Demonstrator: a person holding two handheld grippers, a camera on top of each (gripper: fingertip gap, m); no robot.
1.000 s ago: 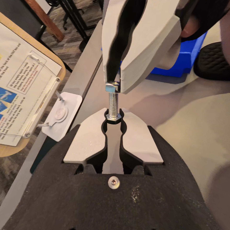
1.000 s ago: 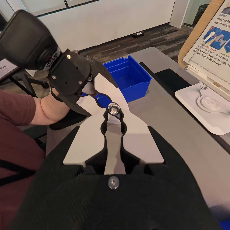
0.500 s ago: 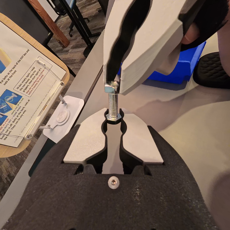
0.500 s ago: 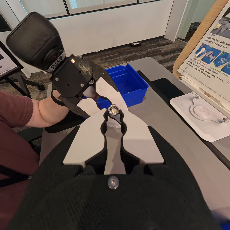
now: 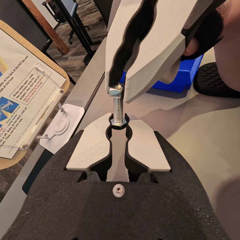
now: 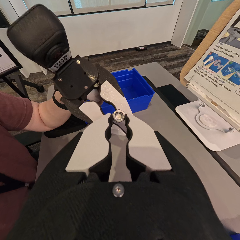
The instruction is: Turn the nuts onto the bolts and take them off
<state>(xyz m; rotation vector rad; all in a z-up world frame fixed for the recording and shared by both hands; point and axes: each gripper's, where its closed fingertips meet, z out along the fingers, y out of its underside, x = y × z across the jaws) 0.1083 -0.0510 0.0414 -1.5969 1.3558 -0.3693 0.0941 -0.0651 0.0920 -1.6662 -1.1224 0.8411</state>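
Note:
A silver bolt (image 5: 117,110) stands upright between both grippers above the grey table (image 5: 194,142). My left gripper (image 5: 118,123) is shut on the hex head at the bolt's near end. My right gripper (image 5: 115,89) comes down from above and is shut on the hex nut (image 5: 115,91) at the far end of the thread. In the right wrist view the nut (image 6: 118,116) shows end-on between my right gripper's tips (image 6: 118,116). The left gripper's fingers (image 6: 111,93) lie behind it, held by a hand in a dark red sleeve.
A blue bin (image 6: 136,90) stands on the table behind the grippers; it also shows in the left wrist view (image 5: 181,80). An instruction board (image 6: 214,65) on a white base (image 6: 207,123) stands at the table's side. Chair legs and floor lie beyond the table edge.
Both grippers stay shut on the bolt and nut. The held pair has lifted and tilted slightly, so the board and bin have shifted in both views. The nut sits at about the same place on the thread.

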